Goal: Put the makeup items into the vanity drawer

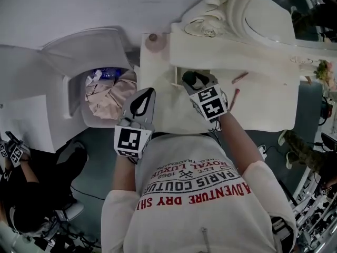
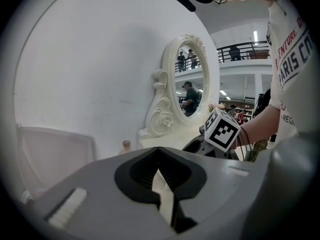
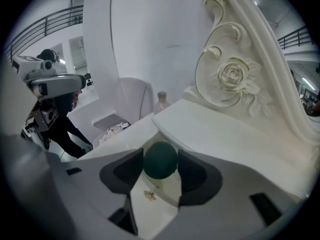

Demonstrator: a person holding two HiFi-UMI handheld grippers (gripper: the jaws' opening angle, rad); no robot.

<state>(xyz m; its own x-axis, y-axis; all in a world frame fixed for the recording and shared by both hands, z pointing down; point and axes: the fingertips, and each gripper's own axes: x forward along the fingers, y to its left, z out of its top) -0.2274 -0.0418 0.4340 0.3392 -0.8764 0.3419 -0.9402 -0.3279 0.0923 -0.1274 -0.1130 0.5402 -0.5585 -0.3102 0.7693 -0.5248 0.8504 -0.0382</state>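
While my right gripper (image 1: pixel 196 79) points down into the open vanity drawer (image 3: pixel 150 215), a dark green ball (image 3: pixel 160 160) sits between its spread fingers.

From the right gripper view, the ball lies low in the white drawer with a pad just beside it on each side. I read the grip as let go, though I cannot be sure from this angle that neither pad brushes it. A small gold piece (image 3: pixel 149 195) lies on the drawer floor just in front of the ball. My left gripper (image 1: pixel 150 91) hangs at the near left edge of the vanity top (image 1: pixel 253 107), its fingers pressed together on nothing. Two pink pencils (image 1: pixel 239 78) lie on the top to the right of the drawer, apart from both grippers. A small bottle (image 1: pixel 153 37) stands at the far left corner, beside the mirror (image 1: pixel 268 15).
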